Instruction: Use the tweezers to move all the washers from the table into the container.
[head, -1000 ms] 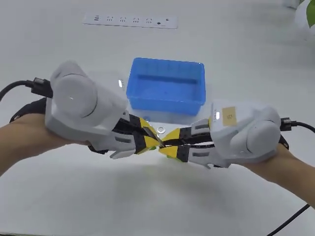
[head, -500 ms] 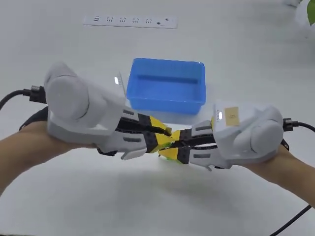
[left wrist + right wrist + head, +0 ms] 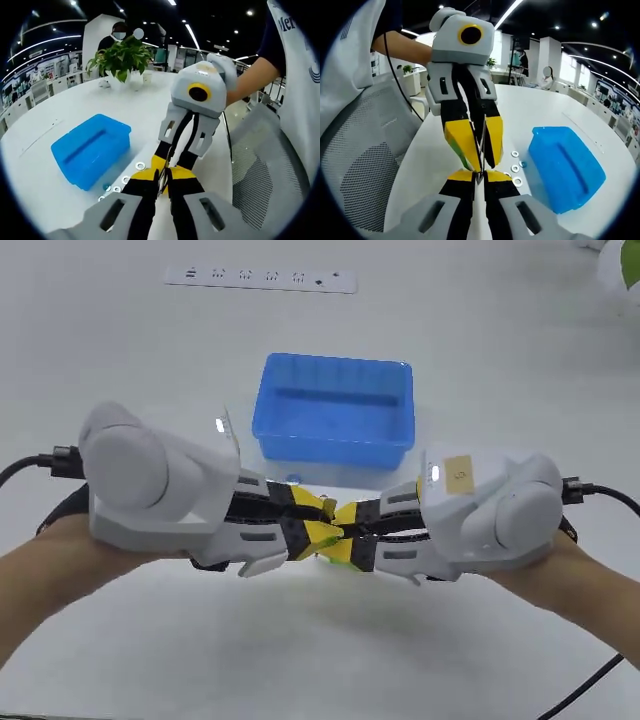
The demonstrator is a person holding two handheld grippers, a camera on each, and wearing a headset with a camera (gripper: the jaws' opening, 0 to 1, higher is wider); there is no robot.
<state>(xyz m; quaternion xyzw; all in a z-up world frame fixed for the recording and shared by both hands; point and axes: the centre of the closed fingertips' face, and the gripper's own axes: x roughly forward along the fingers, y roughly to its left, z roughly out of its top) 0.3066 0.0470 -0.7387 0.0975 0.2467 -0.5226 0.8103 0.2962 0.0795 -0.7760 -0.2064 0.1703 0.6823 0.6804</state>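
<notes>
Blue container (image 3: 566,167) edge just beside washers (image 3: 514,168)

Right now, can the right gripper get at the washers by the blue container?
Probably not yet: the right gripper is shut on the tweezers with the left gripper; the washers lie unobstructed nearby.

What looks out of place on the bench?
Nothing spilled or damaged: washers lie flat beside the upright blue container. One oddity: the left gripper and right gripper meet tip to tip, both pinching what looks like the thin tweezers.
</notes>
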